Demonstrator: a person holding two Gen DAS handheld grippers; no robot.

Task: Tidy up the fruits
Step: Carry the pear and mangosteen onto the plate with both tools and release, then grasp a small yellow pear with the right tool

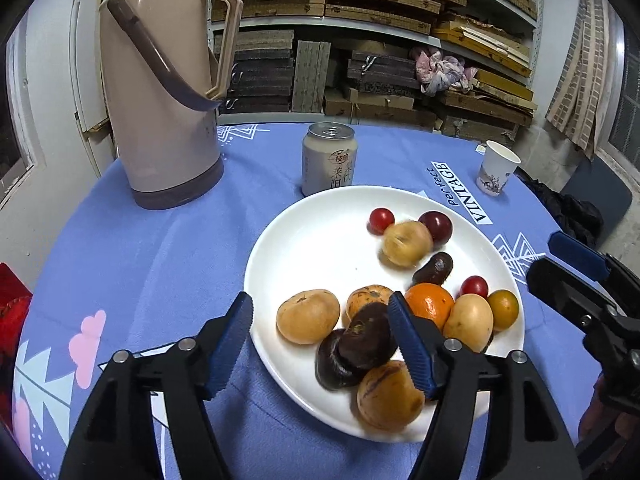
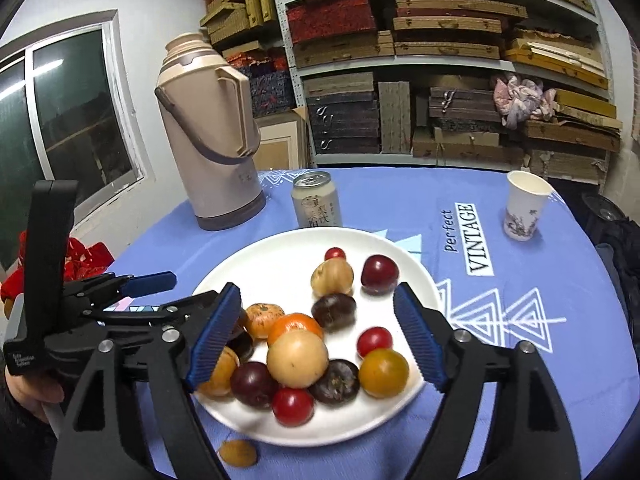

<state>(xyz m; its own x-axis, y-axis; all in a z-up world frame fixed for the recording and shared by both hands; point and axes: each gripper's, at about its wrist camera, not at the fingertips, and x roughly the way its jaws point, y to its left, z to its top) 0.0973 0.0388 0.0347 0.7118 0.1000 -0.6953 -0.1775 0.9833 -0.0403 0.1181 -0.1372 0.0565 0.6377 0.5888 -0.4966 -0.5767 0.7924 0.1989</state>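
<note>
A white plate (image 1: 320, 240) on the blue tablecloth holds several fruits: tan loquats (image 1: 308, 316), an orange (image 1: 430, 304), dark chestnut-like fruits (image 1: 368, 340), red cherry tomatoes (image 1: 381, 221) and a plum (image 1: 437, 226). My left gripper (image 1: 320, 340) is open and empty over the plate's near left rim. My right gripper (image 2: 318, 344) is open and empty above the fruit pile (image 2: 298, 358) on the plate (image 2: 256, 268). One small tan fruit (image 2: 237, 453) lies on the cloth, off the plate's near edge. The left gripper (image 2: 148, 283) shows at the left of the right wrist view.
A beige thermos (image 1: 160, 92) stands at the back left. A drink can (image 1: 329, 158) stands just behind the plate. A paper cup (image 1: 497, 168) stands at the back right. Shelves of boxes (image 1: 380, 40) fill the wall behind. Something red (image 2: 86, 254) lies at the table's left.
</note>
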